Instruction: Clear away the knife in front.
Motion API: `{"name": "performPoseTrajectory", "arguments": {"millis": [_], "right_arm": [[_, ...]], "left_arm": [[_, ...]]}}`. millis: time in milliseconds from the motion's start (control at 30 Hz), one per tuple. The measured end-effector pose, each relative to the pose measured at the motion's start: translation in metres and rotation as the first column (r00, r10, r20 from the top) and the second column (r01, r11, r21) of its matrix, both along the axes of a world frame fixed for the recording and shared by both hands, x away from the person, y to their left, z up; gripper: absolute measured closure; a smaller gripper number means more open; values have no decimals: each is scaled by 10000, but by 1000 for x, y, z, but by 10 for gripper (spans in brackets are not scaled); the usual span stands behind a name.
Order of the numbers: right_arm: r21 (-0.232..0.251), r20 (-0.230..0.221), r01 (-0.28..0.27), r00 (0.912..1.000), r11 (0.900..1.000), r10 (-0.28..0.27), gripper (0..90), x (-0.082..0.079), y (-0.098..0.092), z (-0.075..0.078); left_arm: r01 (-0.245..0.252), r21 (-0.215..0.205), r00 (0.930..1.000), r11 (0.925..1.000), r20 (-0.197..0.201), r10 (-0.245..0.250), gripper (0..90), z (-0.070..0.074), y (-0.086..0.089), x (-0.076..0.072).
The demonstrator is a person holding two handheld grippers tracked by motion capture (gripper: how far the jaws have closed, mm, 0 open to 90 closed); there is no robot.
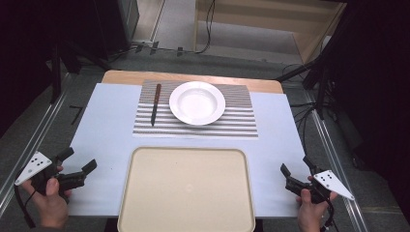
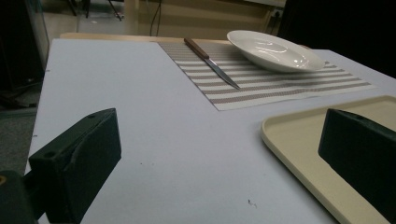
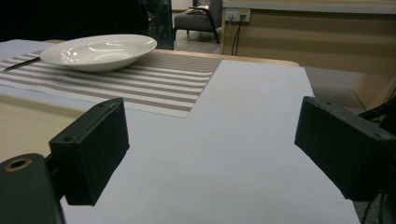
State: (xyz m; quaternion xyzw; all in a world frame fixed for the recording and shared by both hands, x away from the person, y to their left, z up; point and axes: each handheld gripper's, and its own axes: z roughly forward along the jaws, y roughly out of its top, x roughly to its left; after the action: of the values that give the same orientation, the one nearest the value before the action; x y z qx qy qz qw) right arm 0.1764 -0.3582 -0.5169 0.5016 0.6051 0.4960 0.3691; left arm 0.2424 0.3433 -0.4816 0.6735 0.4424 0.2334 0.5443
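Nothing started yet, as far as I can judge. Left claw (image 1: 77, 162) sits at the near left corner of the desk (image 1: 106, 125), jaws wide, empty. Right claw (image 1: 295, 170) at the near right corner, also wide, empty. Both well apart from everything else.

Landmark: the empty beige rectangular plastic tray (image 1: 186, 191), centred at the near edge between the two claws. Beyond the tray lies a brown-and-white striped woven placemat (image 1: 237, 121). On it, a round white ceramic deep plate (image 1: 197, 102), upright, nothing in it, glossy. Just left of the plate, not touching: a table knife with dark brown wooden handle and steel blade (image 1: 155, 103), flat on the mat, handle away from the tray, tip pointing toward it.

Likely job: move plate and knife onto the tray. All of that is left. Left claw is nearer the knife, right claw nearer the plate; neither is reaching.
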Motion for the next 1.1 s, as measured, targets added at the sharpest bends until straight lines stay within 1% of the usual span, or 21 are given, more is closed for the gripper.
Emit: {"name": "performPoseTrajectory", "arguments": {"millis": [67,100,167,267,300,333,367,400,433,467,500,533,600,767,800,900,967,1000,1067,1100], "right_arm": [[-3,-9,-2,10000,10000,2,84,0,0,0],[9,-15,8,10000,10000,-8,84,0,0,0],[74,-78,81,9999,9999,-81,84,0,0,0],[94,-48,79,10000,9999,-79,84,0,0,-1],[83,-34,62,10000,9999,-61,84,0,0,-1],[78,5,33,10000,10000,-33,84,0,0,-1],[78,5,33,10000,10000,-33,84,0,0,-1],[90,16,43,10000,10000,-43,84,0,-1,-1],[90,16,43,10000,10000,-43,84,0,-1,-1],[147,26,25,10000,9999,-25,84,0,-1,-1],[147,26,25,10000,9999,-25,84,0,-1,-1],[131,50,-6,10000,9999,5,84,0,-1,-1],[132,56,-36,10000,9999,35,84,0,-1,-1],[144,72,-95,9999,9999,94,84,0,-1,-1],[144,67,-118,9999,9998,117,84,0,-1,-1],[138,58,-129,9999,9998,128,84,0,-1,-1],[128,71,-135,9999,9998,135,84,0,-1,-1],[133,69,-133,9999,9998,132,84,0,-1,-1],[129,59,-144,9999,9998,144,84,0,-1,-1],[129,59,-144,9999,9998,144,84,0,-1,-1]], "left_arm": [[-3,52,10000,10000,24,2,0,2,-2,0],[12,149,10000,9999,14,-12,0,4,-4,0],[94,260,9999,9996,81,-96,0,7,-7,1],[114,414,9997,9991,200,-122,0,13,-14,1],[114,414,9997,9991,200,-122,0,13,-14,1],[134,499,9996,9987,253,-147,0,18,-19,1],[134,499,9996,9987,253,-147,0,18,-19,1],[208,255,9997,9995,146,-212,0,24,-22,3],[208,255,9997,9995,146,-212,0,24,-22,3],[158,4,9999,9999,59,-158,0,30,-26,4],[158,4,9999,9999,59,-158,0,30,-26,4],[156,67,9998,9999,122,-157,0,36,-31,4],[216,145,9996,9997,188,-218,0,40,-35,6],[302,139,9993,9994,229,-305,0,45,-41,10],[372,210,9990,9991,238,-377,0,47,-44,13],[451,253,9987,9987,242,-457,0,50,-47,16],[529,322,9981,9981,283,-539,0,55,-50,19],[603,330,9975,9976,338,-614,0,60,-52,22],[624,393,9973,9973,365,-638,0,64,-55,25],[624,393,9973,9973,365,-638,0,64,-55,25]]}}
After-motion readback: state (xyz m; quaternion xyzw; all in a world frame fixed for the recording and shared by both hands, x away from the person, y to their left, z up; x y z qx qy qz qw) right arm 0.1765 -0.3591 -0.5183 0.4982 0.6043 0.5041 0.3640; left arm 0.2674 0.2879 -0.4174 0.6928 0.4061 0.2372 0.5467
